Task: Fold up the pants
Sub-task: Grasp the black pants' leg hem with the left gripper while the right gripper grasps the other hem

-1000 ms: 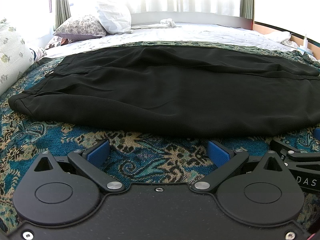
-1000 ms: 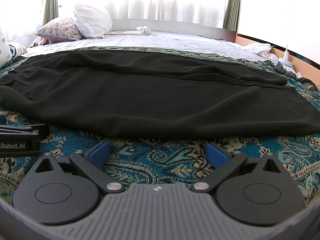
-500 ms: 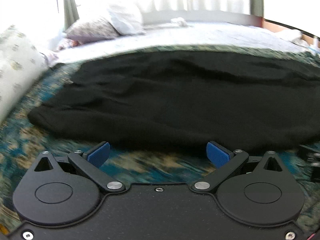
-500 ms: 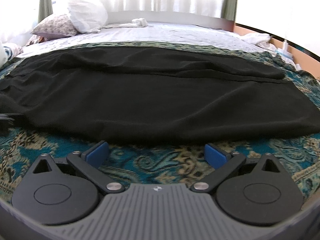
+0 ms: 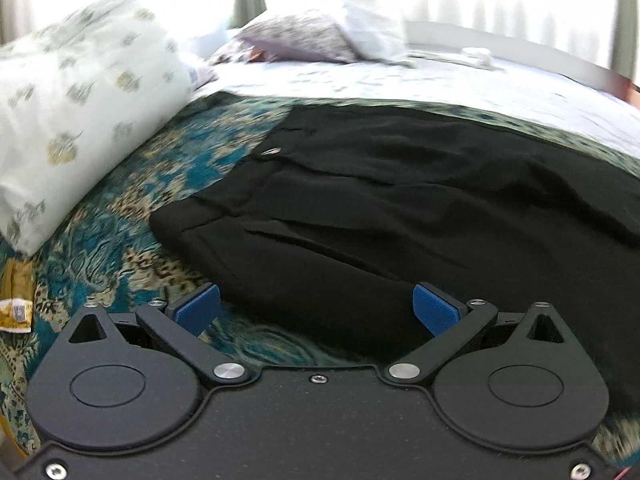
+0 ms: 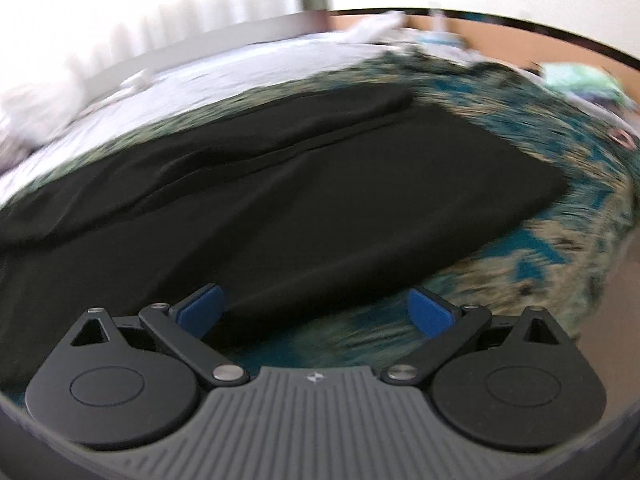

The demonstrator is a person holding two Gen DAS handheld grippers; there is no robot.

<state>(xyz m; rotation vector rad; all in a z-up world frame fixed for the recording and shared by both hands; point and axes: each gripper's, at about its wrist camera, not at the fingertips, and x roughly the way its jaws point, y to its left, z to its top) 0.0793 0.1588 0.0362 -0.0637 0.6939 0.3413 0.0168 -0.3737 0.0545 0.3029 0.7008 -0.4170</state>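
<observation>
The left gripper (image 5: 316, 306) gapes wide near the waist end of the black pants (image 5: 400, 208), spread flat on the patterned bedspread (image 5: 120, 216). The right gripper (image 6: 314, 306), equally wide, nears the hems. The soft, light cloth probably wants pinching at its edges.

The bed (image 5: 460, 84) carried a teal paisley throw (image 5: 120, 216) over its near part, with pale sheeting beyond. Black pants (image 5: 400, 208) lay spread flat across the throw. Pillows sat at the left side: a white flowered one (image 5: 72, 104) and a purplish floral one (image 5: 296, 40).
</observation>
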